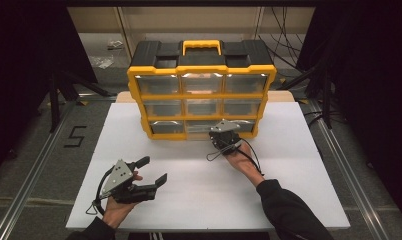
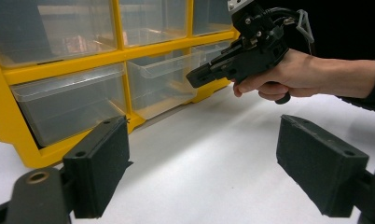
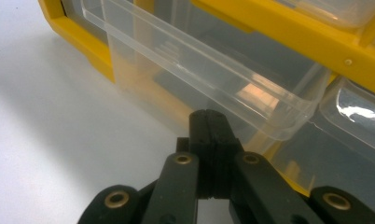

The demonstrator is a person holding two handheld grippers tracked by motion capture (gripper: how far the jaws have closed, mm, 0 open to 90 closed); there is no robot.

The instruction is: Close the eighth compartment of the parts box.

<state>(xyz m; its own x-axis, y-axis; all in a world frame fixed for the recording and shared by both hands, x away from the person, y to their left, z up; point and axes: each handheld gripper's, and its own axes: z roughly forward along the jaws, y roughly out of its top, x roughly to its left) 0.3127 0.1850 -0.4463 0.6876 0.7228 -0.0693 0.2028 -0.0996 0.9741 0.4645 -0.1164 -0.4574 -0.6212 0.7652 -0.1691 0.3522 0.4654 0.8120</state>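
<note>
White table [image 1: 289, 200]: yellow drawer cabinet [image 1: 134, 87] stands at far edge, bottom-mid drawer [image 1: 201, 126] pulled out.

Single readable mark: black digit "5" [image 1: 75, 136] taped on grey floor [image 1: 34, 145], left of tabletop [image 1: 199, 200]; nothing else legible

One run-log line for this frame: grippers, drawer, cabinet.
right gripper: shut, tips at bottom-middle drawer front | drawer: pulled partway out | left gripper: open, empty, above white board | drawer cabinet: upright

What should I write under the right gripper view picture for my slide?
Shut right gripper at the front of a clear drawer in the yellow organizer.
</note>
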